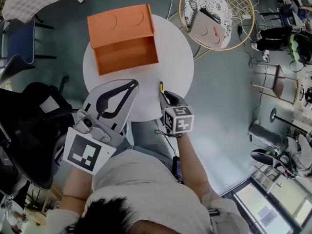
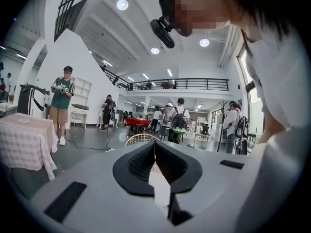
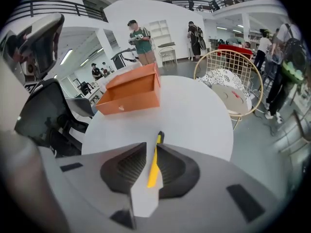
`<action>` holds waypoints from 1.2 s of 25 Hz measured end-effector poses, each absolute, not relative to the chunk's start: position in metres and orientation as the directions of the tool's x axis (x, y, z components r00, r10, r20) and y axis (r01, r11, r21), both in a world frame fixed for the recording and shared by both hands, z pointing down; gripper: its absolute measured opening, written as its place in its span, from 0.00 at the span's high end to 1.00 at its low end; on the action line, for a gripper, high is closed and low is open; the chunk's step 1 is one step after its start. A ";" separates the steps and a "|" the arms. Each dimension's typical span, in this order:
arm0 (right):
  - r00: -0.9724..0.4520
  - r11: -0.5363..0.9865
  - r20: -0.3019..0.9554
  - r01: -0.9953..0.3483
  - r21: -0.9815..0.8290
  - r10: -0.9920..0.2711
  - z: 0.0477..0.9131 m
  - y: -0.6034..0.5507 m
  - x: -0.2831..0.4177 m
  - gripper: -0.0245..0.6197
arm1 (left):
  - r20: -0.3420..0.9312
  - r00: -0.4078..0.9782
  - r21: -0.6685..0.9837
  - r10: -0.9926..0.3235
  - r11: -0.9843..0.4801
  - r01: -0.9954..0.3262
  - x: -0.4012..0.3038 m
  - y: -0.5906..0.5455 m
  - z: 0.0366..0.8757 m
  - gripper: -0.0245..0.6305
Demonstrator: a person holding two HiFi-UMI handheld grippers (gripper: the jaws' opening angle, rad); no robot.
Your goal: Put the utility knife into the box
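The utility knife (image 3: 154,161), yellow with a dark tip, is gripped lengthwise between the jaws of the right tool (image 1: 165,97), at the 6 o'clock edge of the round white tabletop (image 1: 178,52), with its tip pointed toward 12 o'clock. Whether it has been lifted clear of the surface cannot be told.

And now the carry is on. A bare stretch of tabletop is to be crossed toward 12 o'clock, with nothing seen in the way. The near wall of the box (image 1: 127,64) should be cleared from above, not nudged, since so light a box would likely be pushed back. The knife is best turned to lie along the box's long side before it is lowered. Release is best kept until the knife is low inside the cavity, so that no bounce is given. The grip looks narrow, so a pivot of the knife is to be watched for, and a steady, level carry is advised.

The left tool (image 1: 132,85) is held at 7 o'clock with its jaws closed tip to tip on nothing; the box could be steadied with it if needed.

The box is orange, set at 11 to 12 o'clock on the tabletop, with its lid folded back to the far side. Its cavity is fully open, and nothing is seen in it.
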State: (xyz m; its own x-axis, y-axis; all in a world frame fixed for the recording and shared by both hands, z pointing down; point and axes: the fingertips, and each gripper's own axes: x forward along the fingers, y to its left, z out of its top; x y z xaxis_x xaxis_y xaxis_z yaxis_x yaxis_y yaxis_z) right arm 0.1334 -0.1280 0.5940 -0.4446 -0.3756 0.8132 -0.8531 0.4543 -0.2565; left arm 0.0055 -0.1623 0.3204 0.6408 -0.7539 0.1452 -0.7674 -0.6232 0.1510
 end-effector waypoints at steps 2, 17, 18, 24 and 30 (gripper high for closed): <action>-0.434 0.445 0.826 -0.858 -0.258 -0.359 0.606 -0.126 0.136 0.87 | 0.151 0.638 0.157 -0.755 -0.619 -0.770 0.005 -0.164 0.323 0.95; -0.351 0.466 0.892 -0.863 -0.192 -0.283 0.626 -0.117 0.142 0.86 | 0.177 0.616 0.159 -0.767 -0.595 -0.788 0.000 -0.158 0.331 0.95; -0.350 0.472 0.893 -0.862 -0.187 -0.284 0.626 -0.118 0.141 0.86 | 0.179 0.613 0.157 -0.769 -0.593 -0.790 -0.001 -0.158 0.331 0.95; -0.418 0.516 0.850 -0.830 -0.214 -0.320 0.601 -0.124 0.122 0.86 | 0.178 0.589 0.149 -0.788 -0.570 -0.808 -0.008 -0.154 0.327 0.95; -0.552 0.594 0.744 -0.760 -0.264 -0.376 0.545 -0.145 0.090 0.86 | 0.166 0.561 0.140 -0.811 -0.543 -0.828 -0.014 -0.150 0.324 0.95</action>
State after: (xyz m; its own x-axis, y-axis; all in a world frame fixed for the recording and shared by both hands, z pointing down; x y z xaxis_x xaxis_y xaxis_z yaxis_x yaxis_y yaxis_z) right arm 0.0898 -0.1454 0.5451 -0.5521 -0.3761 0.7441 -0.7600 0.5940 -0.2637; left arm -0.0137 -0.1498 0.3242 0.5607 -0.8113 0.1657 -0.8277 -0.5434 0.1402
